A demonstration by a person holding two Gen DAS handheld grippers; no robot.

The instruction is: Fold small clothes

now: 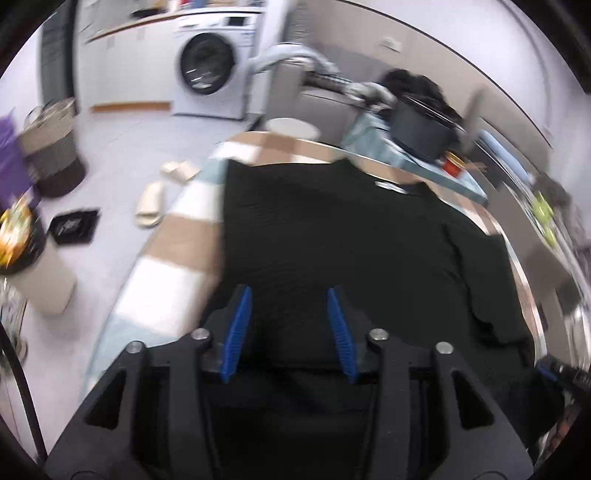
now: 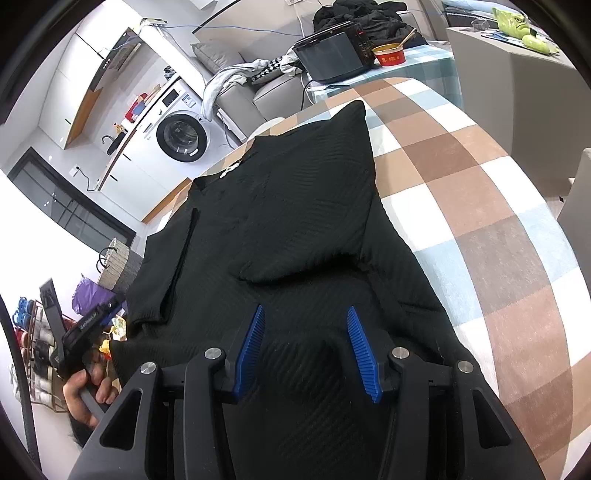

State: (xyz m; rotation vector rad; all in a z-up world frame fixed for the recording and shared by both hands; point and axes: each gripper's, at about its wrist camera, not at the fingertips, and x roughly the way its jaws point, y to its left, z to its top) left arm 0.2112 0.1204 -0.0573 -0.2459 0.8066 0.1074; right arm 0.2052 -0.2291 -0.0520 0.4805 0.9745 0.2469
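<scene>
A black ribbed garment (image 2: 295,206) lies spread on the checkered tablecloth (image 2: 461,192), with one sleeve folded in over its body. In the left wrist view the same black garment (image 1: 332,236) fills the middle, blurred. My left gripper (image 1: 290,295) hovers over the garment's near part, open, with nothing between its blue pads. My right gripper (image 2: 306,310) is over the garment's near end, also open; the cloth lies beneath its blue pads and rises a little between them. A hand (image 2: 83,391) holds the left gripper's handle off the garment's left edge.
The table's left edge (image 1: 155,280) drops to a floor with slippers (image 1: 151,206), a wicker basket (image 1: 51,147) and a bin (image 1: 37,273). A washing machine (image 1: 210,66) stands behind. At the far end are a black appliance (image 2: 332,55), a red bowl (image 2: 389,55) and a sofa with clothes (image 2: 365,18).
</scene>
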